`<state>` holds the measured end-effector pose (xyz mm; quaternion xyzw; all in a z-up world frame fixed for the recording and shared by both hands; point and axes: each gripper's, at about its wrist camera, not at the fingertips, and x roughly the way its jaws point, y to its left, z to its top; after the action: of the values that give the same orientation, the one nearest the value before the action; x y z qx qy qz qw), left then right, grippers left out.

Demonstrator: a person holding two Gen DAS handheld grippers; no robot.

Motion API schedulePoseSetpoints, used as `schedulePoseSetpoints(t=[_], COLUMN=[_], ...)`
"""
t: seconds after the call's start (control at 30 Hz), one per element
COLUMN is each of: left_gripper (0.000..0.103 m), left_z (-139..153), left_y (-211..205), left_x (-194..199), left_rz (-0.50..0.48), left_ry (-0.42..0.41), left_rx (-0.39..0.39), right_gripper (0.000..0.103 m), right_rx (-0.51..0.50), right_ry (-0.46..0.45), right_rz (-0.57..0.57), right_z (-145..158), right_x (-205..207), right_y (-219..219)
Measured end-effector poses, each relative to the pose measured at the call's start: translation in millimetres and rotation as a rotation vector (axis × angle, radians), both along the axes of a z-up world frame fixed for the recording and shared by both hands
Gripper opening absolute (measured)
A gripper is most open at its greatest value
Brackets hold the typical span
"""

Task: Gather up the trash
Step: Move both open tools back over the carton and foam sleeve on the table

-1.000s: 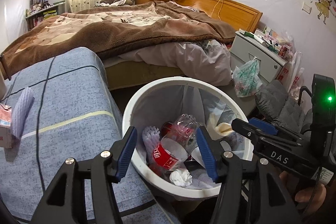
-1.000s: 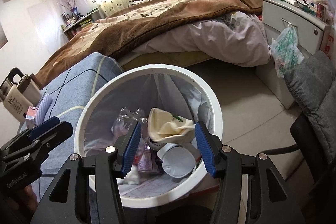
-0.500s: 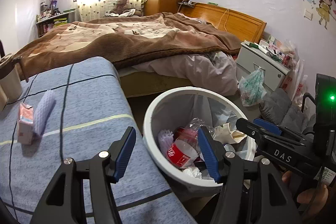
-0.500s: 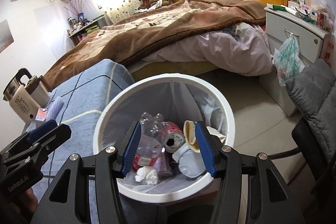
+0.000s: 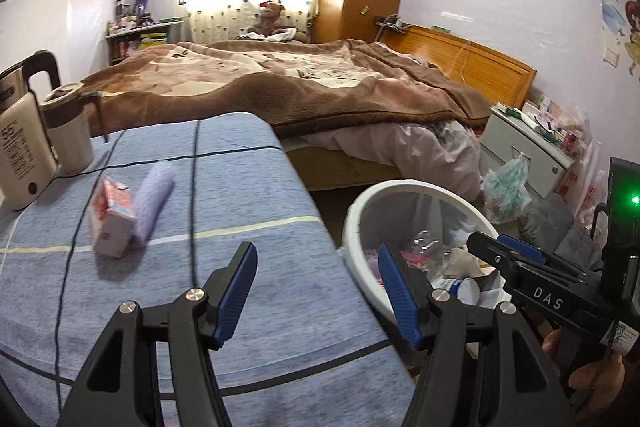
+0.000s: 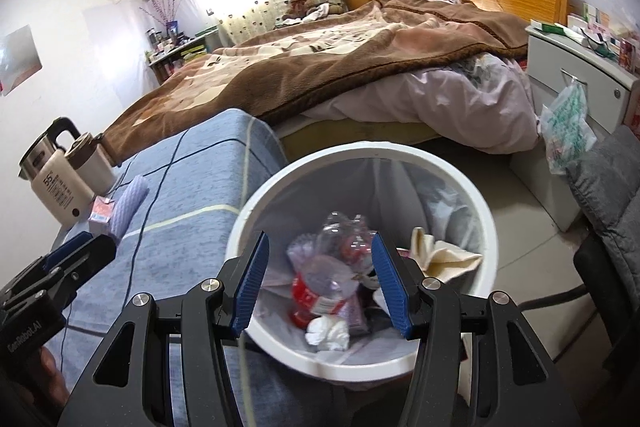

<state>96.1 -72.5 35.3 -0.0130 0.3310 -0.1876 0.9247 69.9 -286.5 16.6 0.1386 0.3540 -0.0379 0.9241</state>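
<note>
L wrist view: left gripper (image 5: 316,291) has been spreading its fingers, nothing btwn them, over the blue worktop (image 5: 248,195). On it: 1 small carton (image 5: 111,223), 1 lilac roll (image 5: 152,201) touching it, 1 kettle (image 5: 22,147), 1 mug (image 5: 72,131). White bin (image 5: 360,223) just beside worktop edge.

R wrist view: right gripper (image 6: 320,283) fingers apart, empty, above bin (image 6: 486,227). Inside: 1 crushed bottle (image 6: 320,283), 1 tissue wad (image 6: 328,333), 1 cream wrapper (image 6: 440,253). Bed (image 6: 340,55) behind.
</note>
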Motion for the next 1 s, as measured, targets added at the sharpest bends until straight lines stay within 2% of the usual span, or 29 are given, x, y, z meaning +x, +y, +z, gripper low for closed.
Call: schedulePoseSetpoints(t=[0.43,1.0], left_gripper=[0.066,0.070], left_z=[-2.4,-9.9], left_y=[55.3,123.1], left_x=[-0.3,11.0], left_rz=[0.110,0.245], left_ry=[0.002,0.019], left_rx=[0.018,0.015], right_gripper=[0.054,0.054], right_rx=[-0.022,-0.053], right_ry=[-0.020,-0.029], right_rz=[0.079,0.209], right_z=[6.3,2.7], right_x=[9.2,40.9], right_y=[45.4,115.4])
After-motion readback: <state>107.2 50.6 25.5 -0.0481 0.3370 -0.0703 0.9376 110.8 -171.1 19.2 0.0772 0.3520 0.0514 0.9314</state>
